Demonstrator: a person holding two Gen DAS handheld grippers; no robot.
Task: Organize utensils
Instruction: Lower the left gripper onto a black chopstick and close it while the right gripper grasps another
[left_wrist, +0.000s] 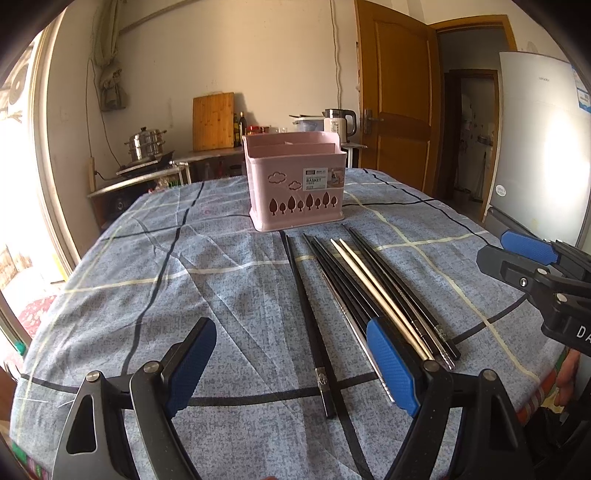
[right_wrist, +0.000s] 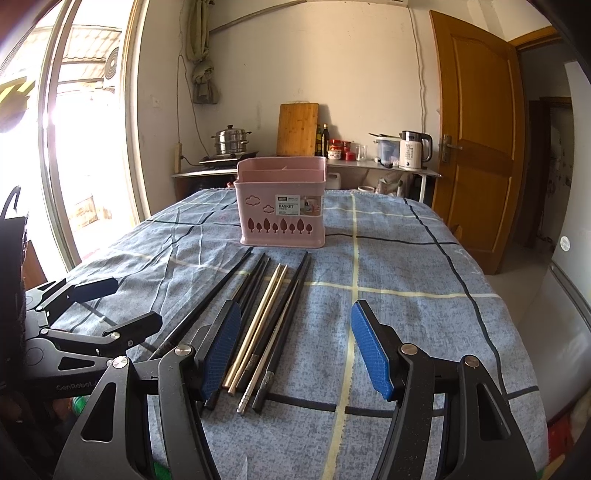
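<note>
Both tools gaping, left tool (left_wrist: 295, 369), right tool (right_wrist: 295, 347), chopsticks (right_wrist: 266, 314) before pink basket (right_wrist: 282, 203), kettle (right_wrist: 413, 149) behind

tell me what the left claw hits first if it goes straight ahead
Probably the pink basket, which stands in line beyond the open left claw. A black chopstick pair lies on the cloth below that path; height is unclear.

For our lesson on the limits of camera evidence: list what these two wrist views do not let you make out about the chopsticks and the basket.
- Pink basket interior: its front wall hides the contents in both views.
- Chopsticks count: they overlap, and the left gripper finger covers some ends.
- Basket label small print: too small to read.
- Table near edge: hidden behind the right gripper.
</note>
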